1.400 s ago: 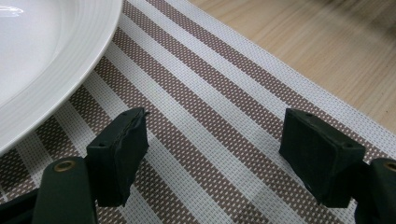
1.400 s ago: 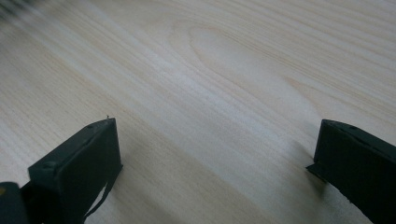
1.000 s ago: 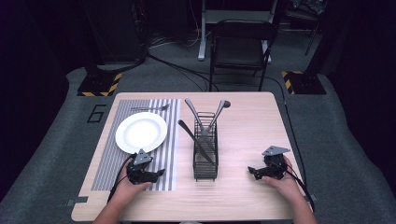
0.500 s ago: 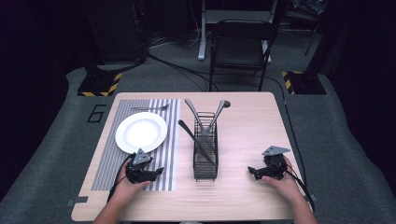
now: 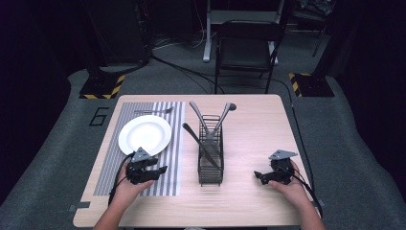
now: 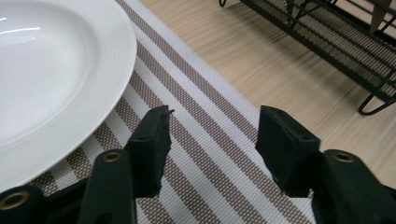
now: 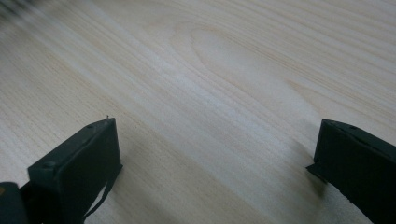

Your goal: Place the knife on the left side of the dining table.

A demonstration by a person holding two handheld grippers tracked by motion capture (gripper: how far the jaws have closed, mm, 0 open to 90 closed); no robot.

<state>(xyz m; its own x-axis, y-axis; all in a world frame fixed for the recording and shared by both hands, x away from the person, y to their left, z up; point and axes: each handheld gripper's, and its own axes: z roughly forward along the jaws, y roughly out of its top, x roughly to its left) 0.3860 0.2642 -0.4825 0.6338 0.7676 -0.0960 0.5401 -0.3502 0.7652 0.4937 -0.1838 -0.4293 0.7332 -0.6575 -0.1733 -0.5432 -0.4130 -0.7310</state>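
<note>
- One light wooden surface carries the whole setting, with one dark folding chair standing on the grey floor beyond its far edge.
- One striped placemat, in brown and white bands, lies on the left part of the surface, running from the far edge toward the person.
- One black wire rack stands at the middle of the surface, just right of the placemat; it holds three dark utensils, two leaning up and out over the far end in a V and one lying aslant along the rack toward its left.
- One white plate rests on the placemat, left of the rack.
- One fork lies flat on the placemat just beyond the plate.
- Two hands come in from the near edge, each holding one set of tongs.
- The left tongs hover over the near part of the placemat, just beside the plate's rim and pointing toward the rack; the jaws have just been closing, stand partly apart, and have nothing between them.
- The right tongs sit low over bare wood to the right of the rack, well apart from it, jaws spread wide and gripping nothing.
</note>
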